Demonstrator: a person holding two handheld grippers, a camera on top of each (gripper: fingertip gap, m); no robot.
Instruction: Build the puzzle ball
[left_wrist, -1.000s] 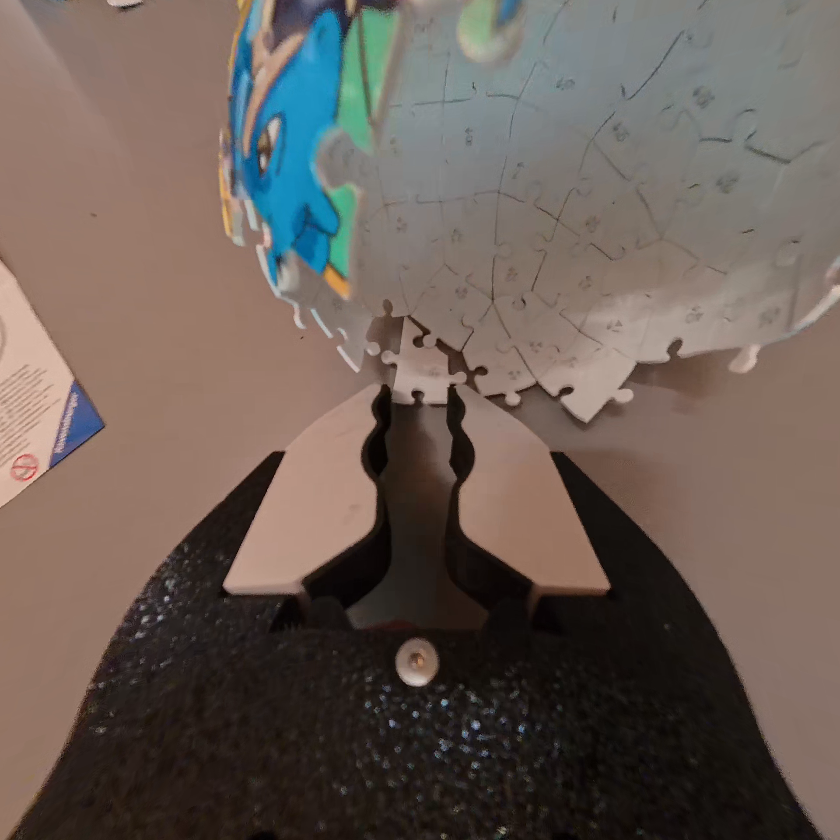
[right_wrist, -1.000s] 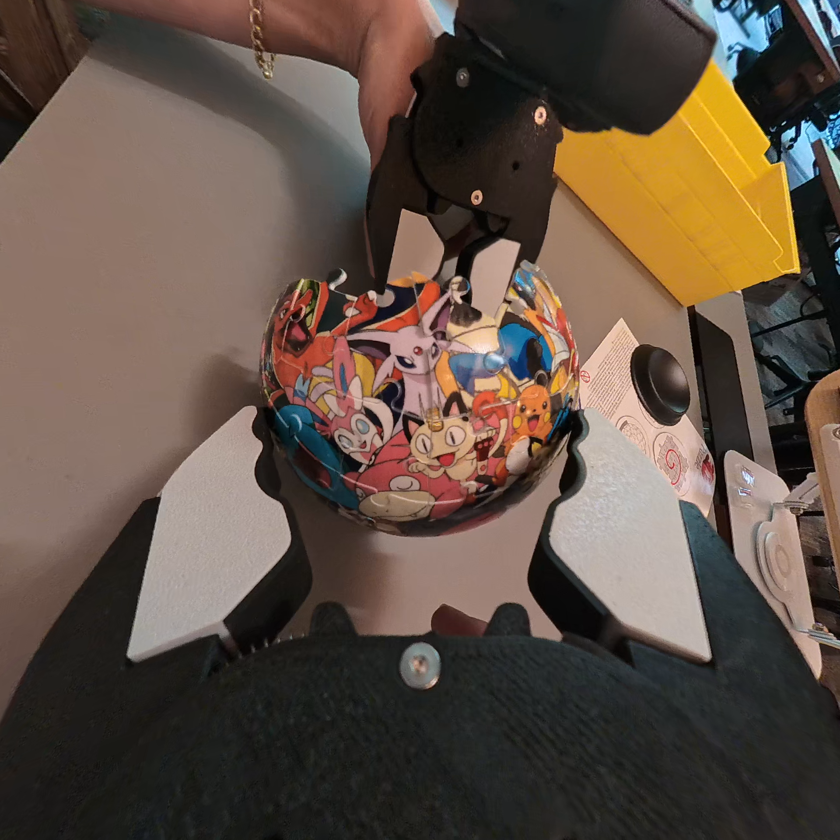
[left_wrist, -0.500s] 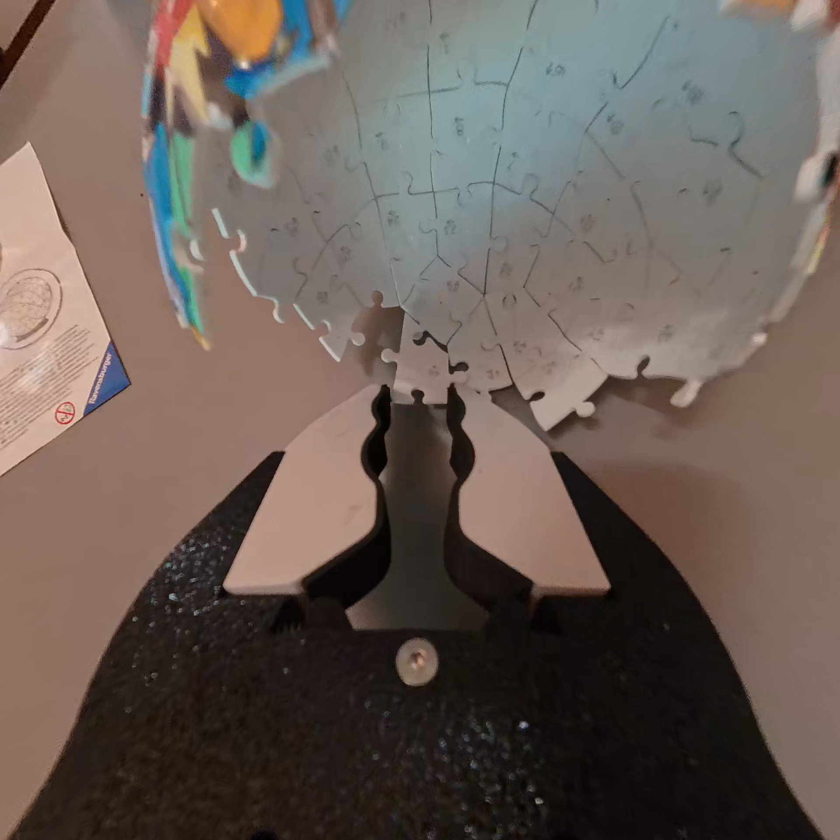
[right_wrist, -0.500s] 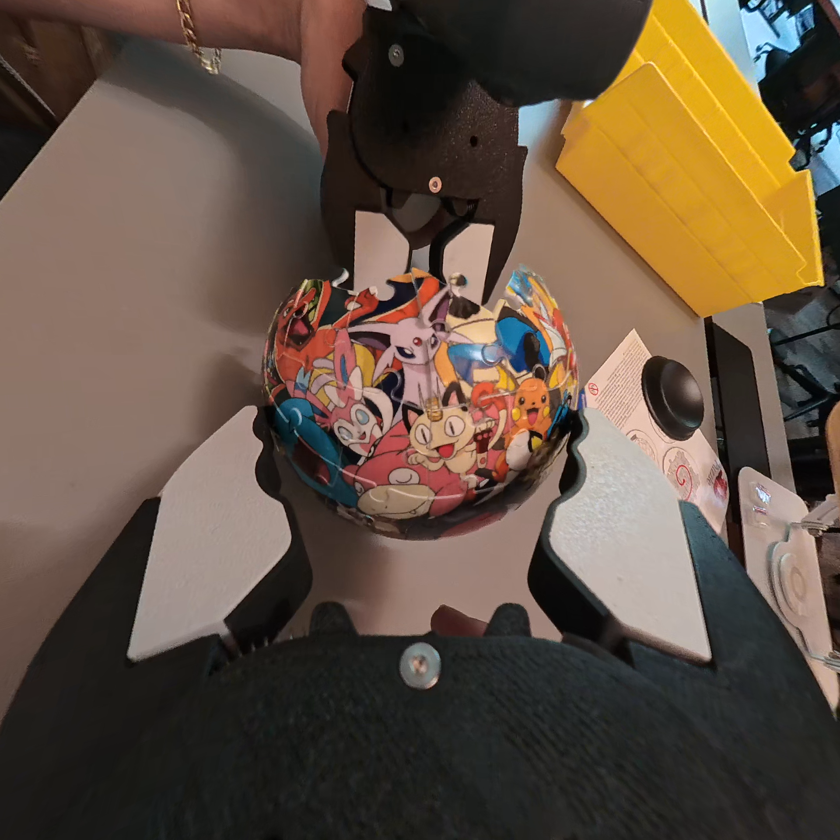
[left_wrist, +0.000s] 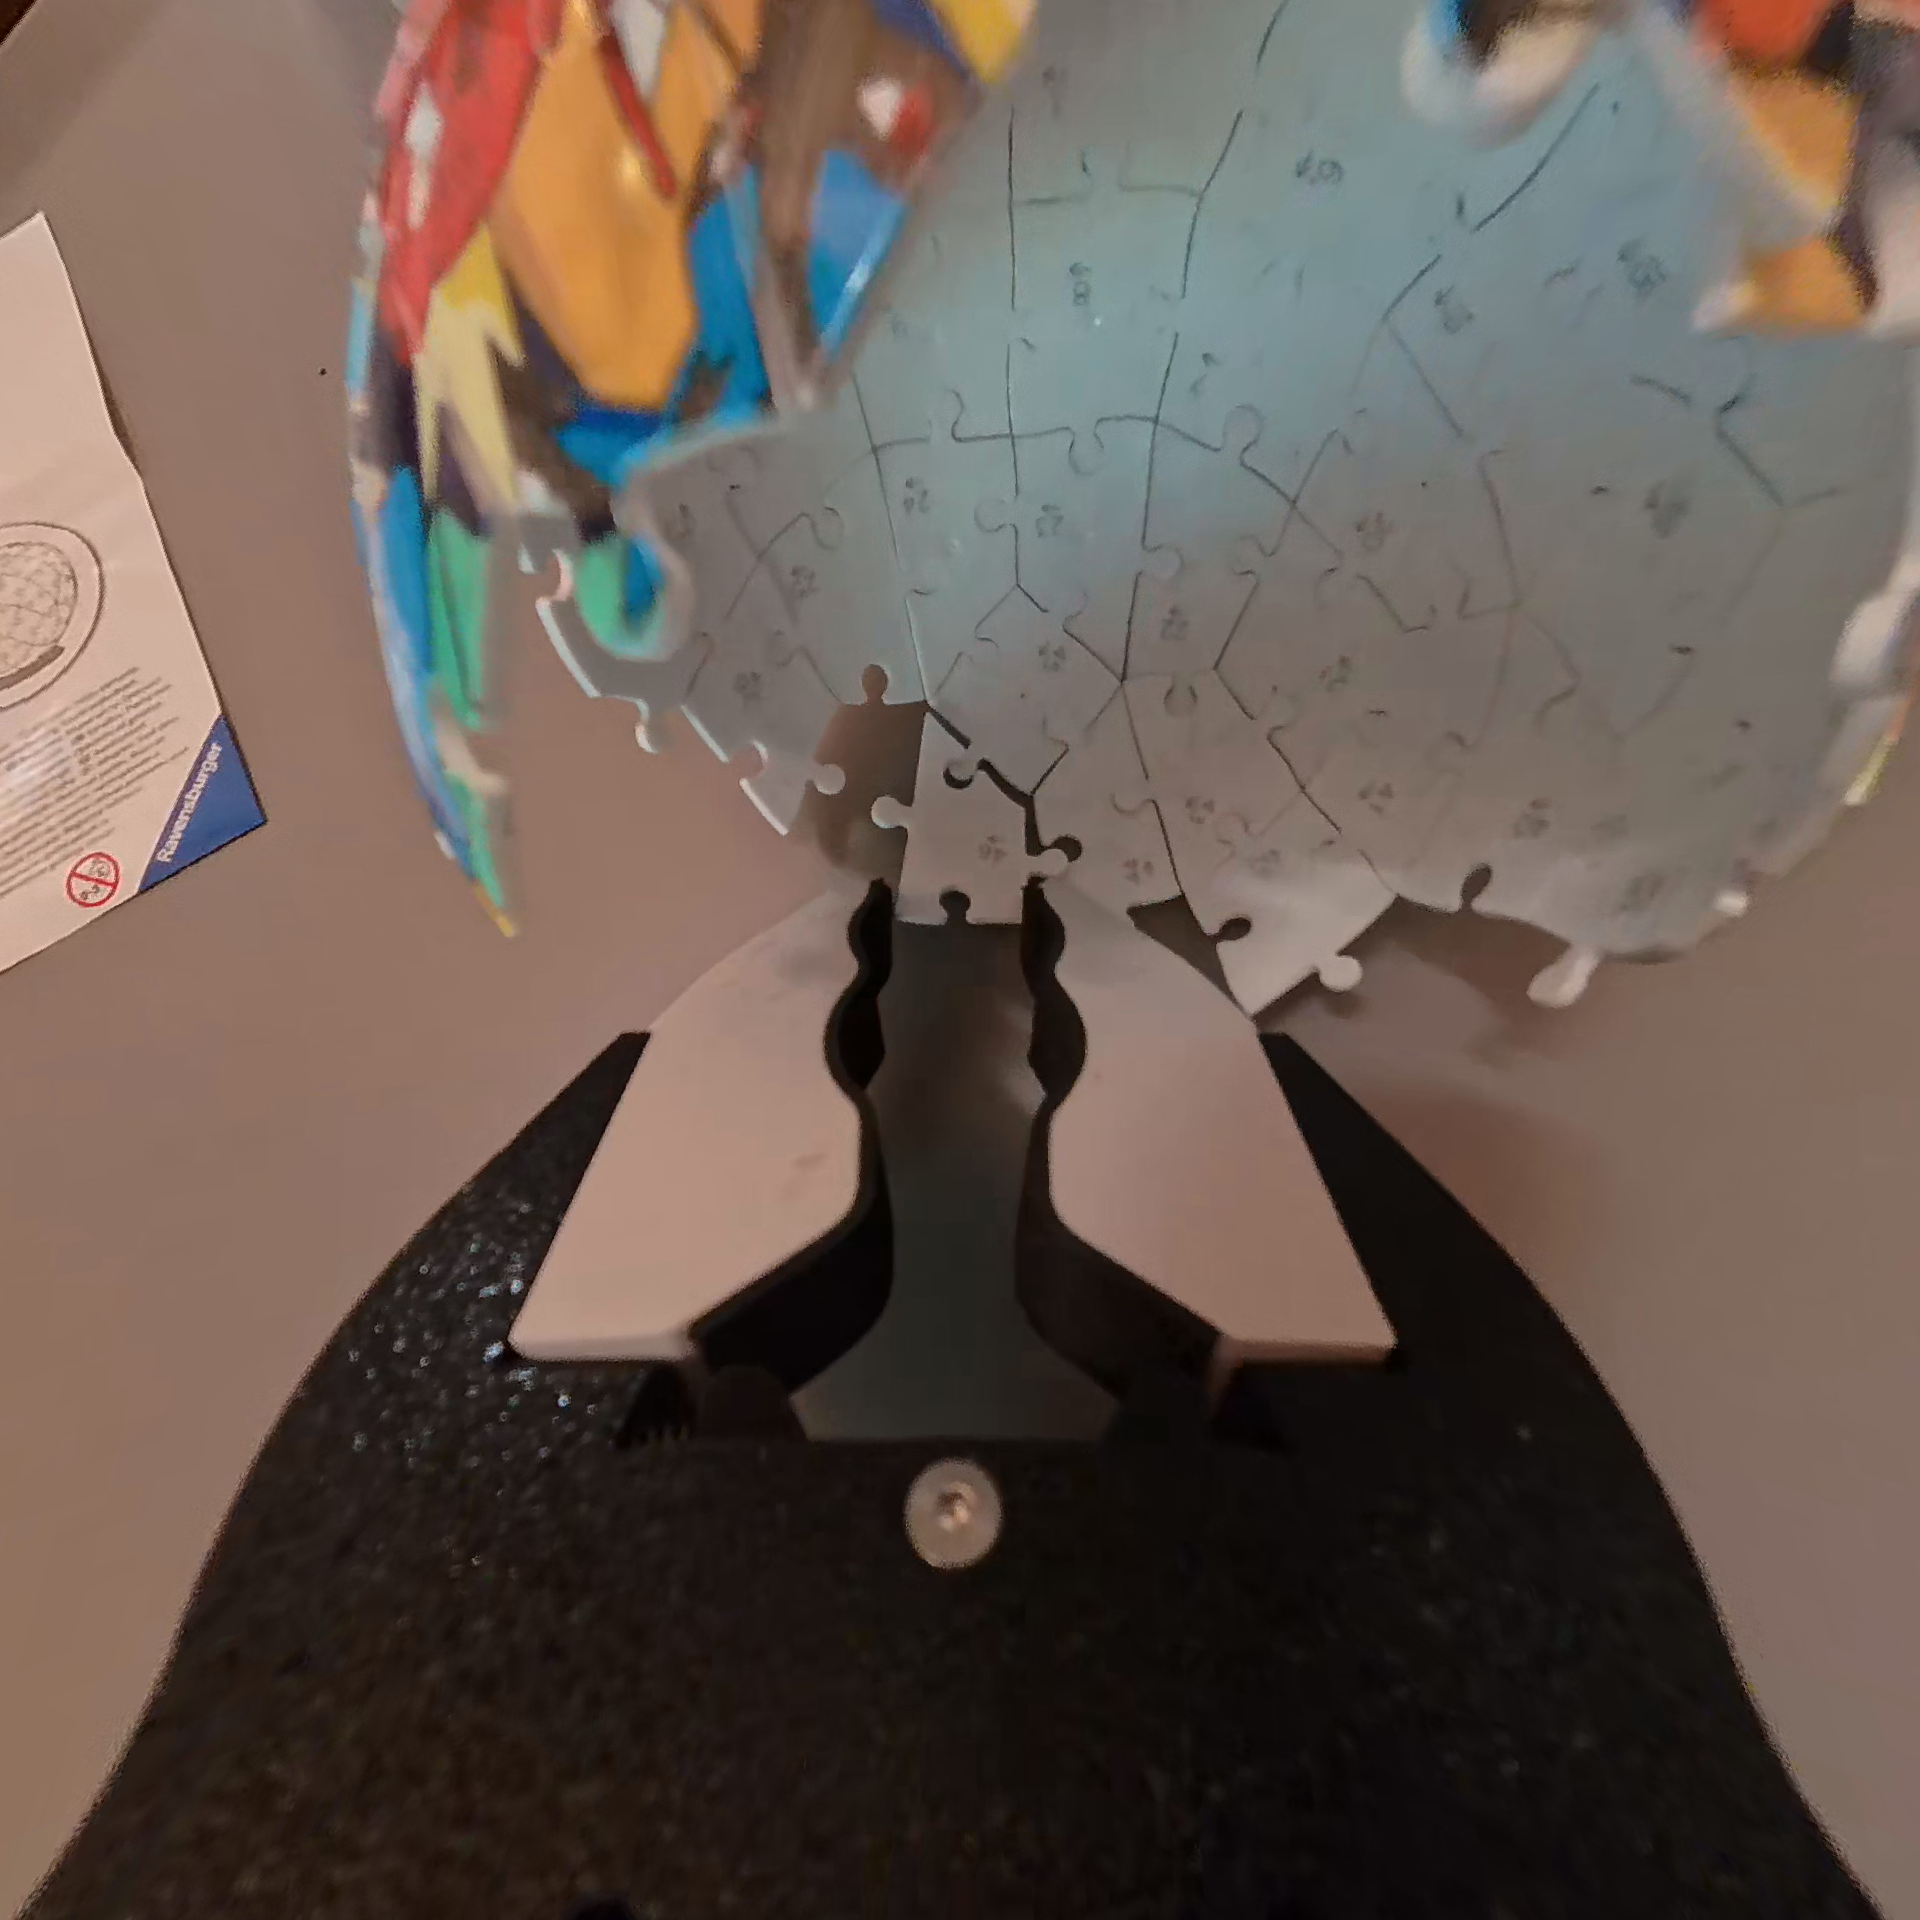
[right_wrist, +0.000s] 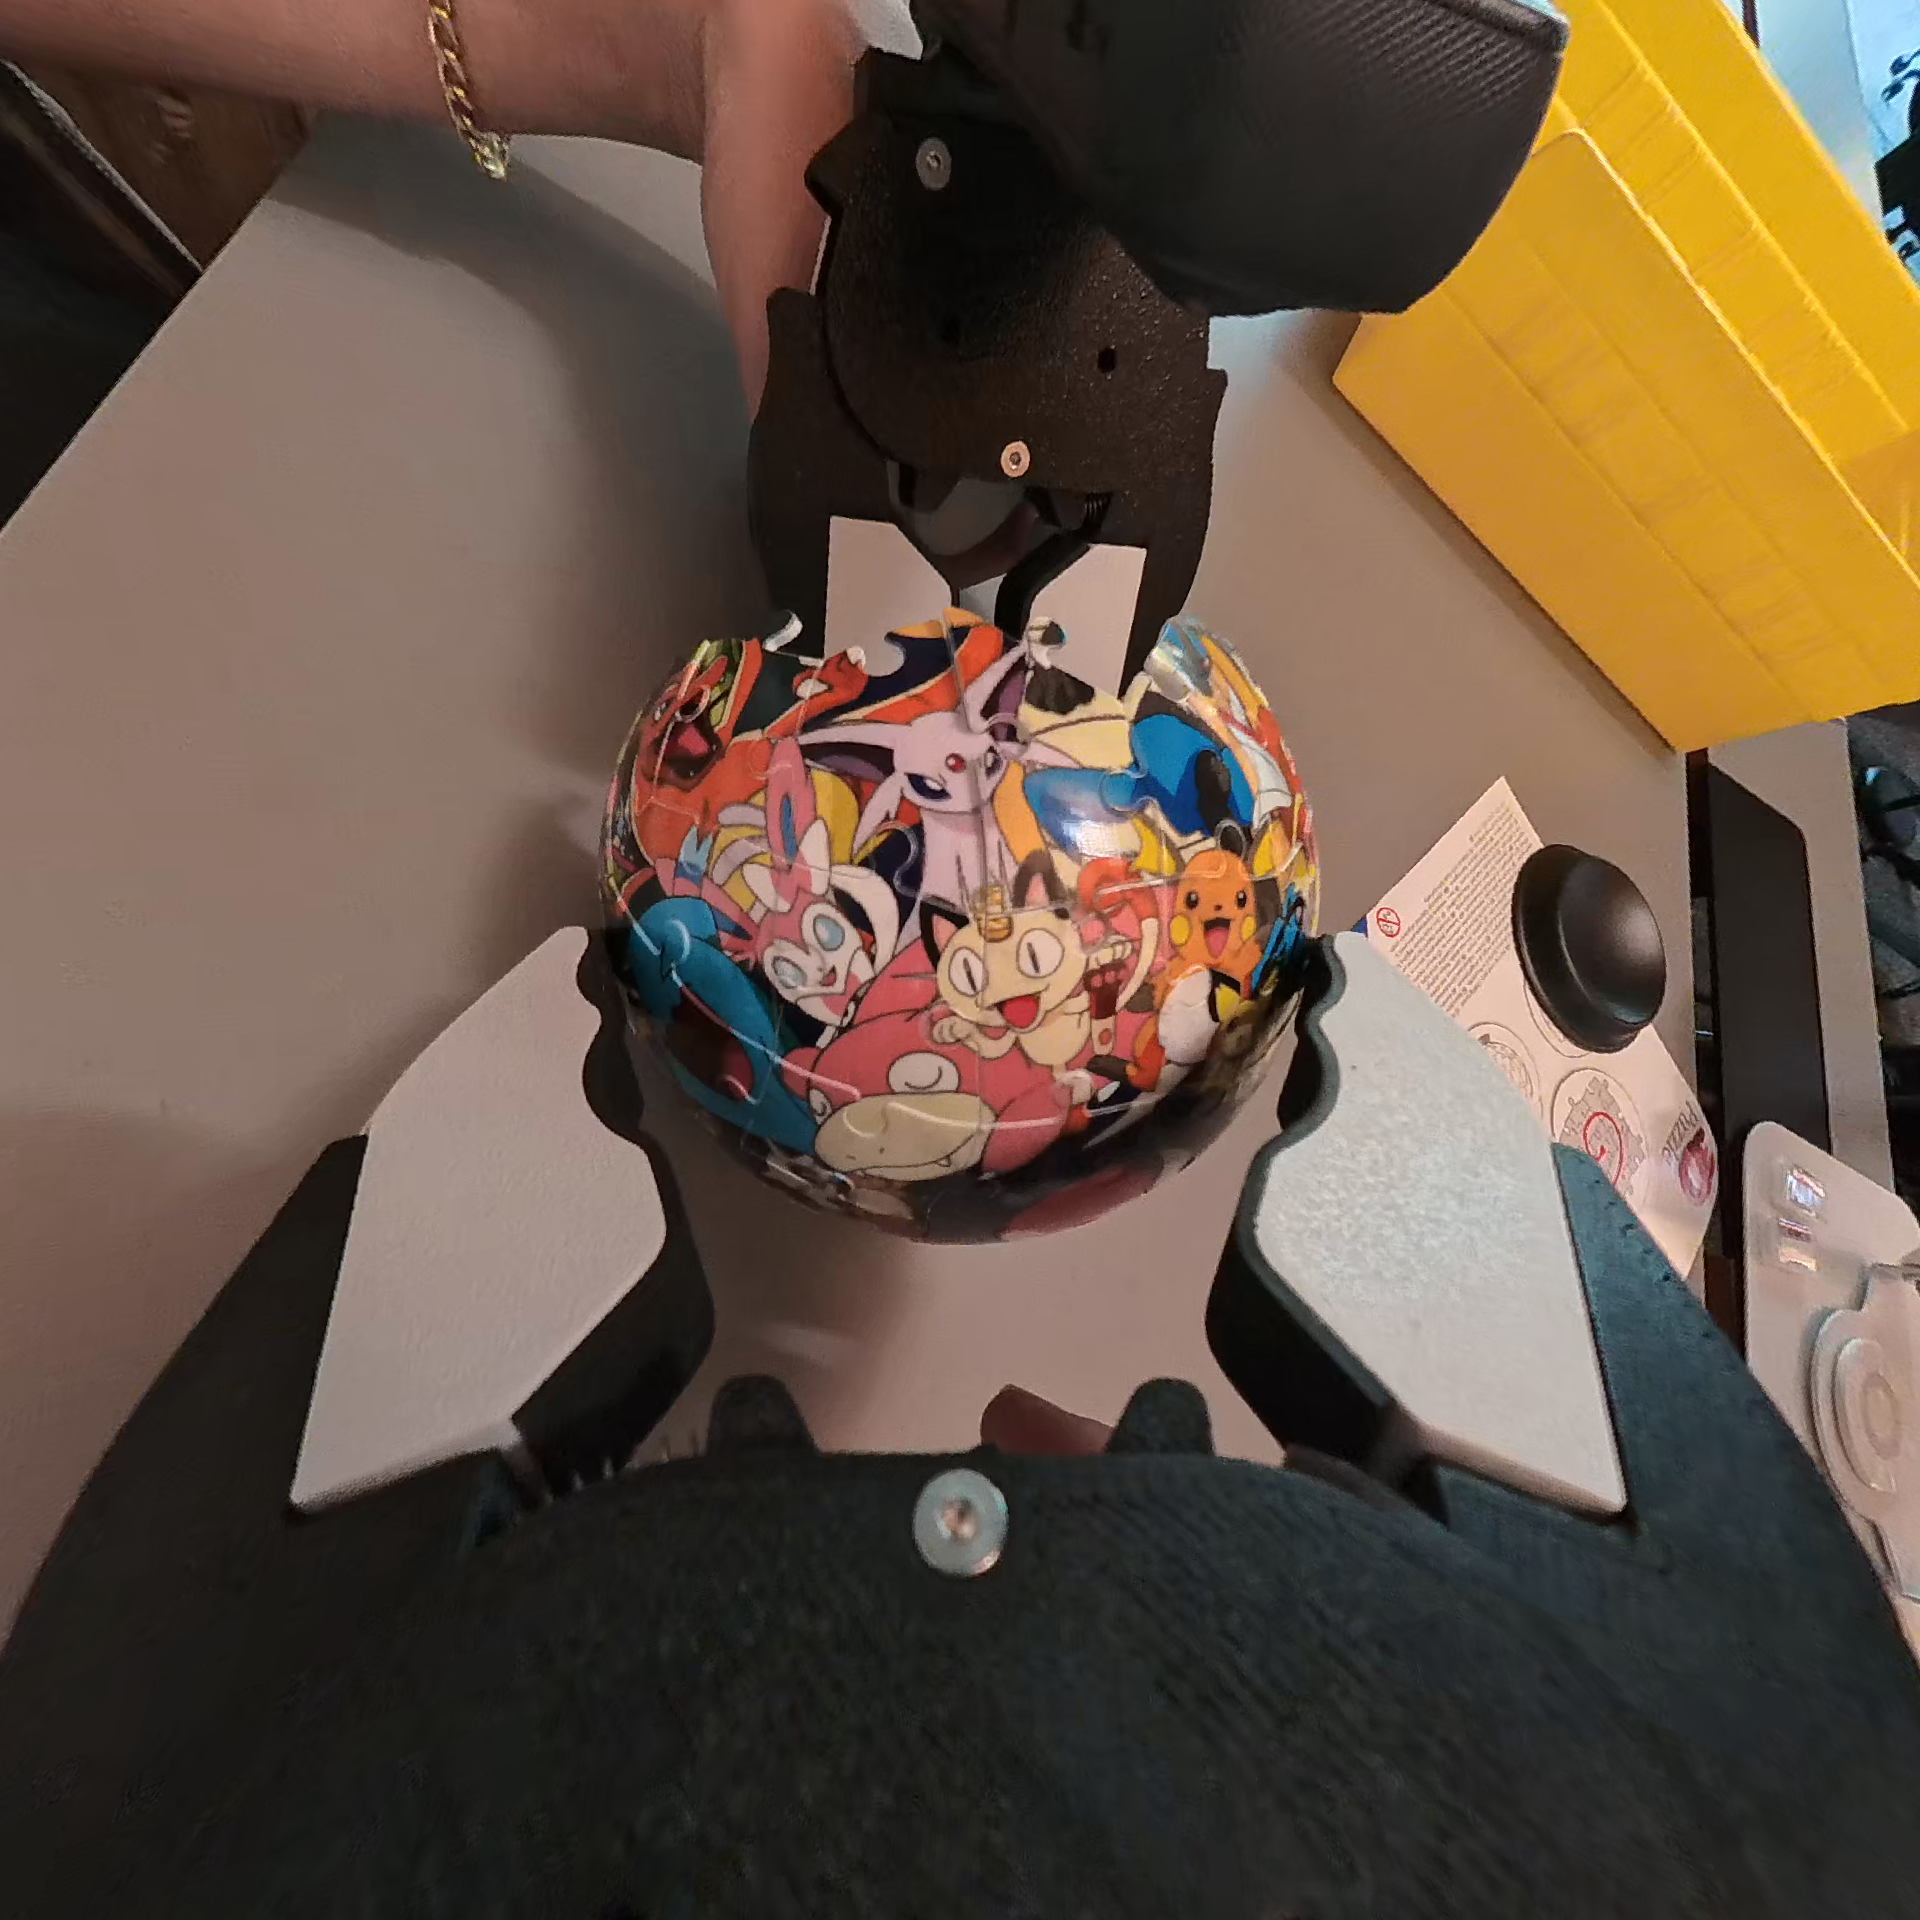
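The puzzle ball (right_wrist: 956, 925) is a colourful cartoon-printed shell, open at its far top. My right gripper (right_wrist: 961, 966) is shut on it, one finger on each side, and holds it above the grey table (right_wrist: 312, 623). The left wrist view looks into the ball's grey inside (left_wrist: 1299, 520), where numbered pieces are joined. My left gripper (left_wrist: 956, 904) is shut on a single puzzle piece (left_wrist: 971, 842) and holds it against the jagged rim of the opening. The left gripper also shows in the right wrist view (right_wrist: 987, 623), at the ball's far rim.
A folded instruction leaflet (left_wrist: 94, 623) lies on the table left of the ball, also seen in the right wrist view (right_wrist: 1455, 914). A black round stand (right_wrist: 1590, 935) and clear plastic parts (right_wrist: 1860, 1403) lie right. Yellow bins (right_wrist: 1662, 416) stand at far right. A person's hand (right_wrist: 748, 156) holds the left gripper.
The ball has turned in the left wrist view, showing more of its printed outer side at left. The left gripper has swung squarer to the ball's far rim, still holding the piece there.
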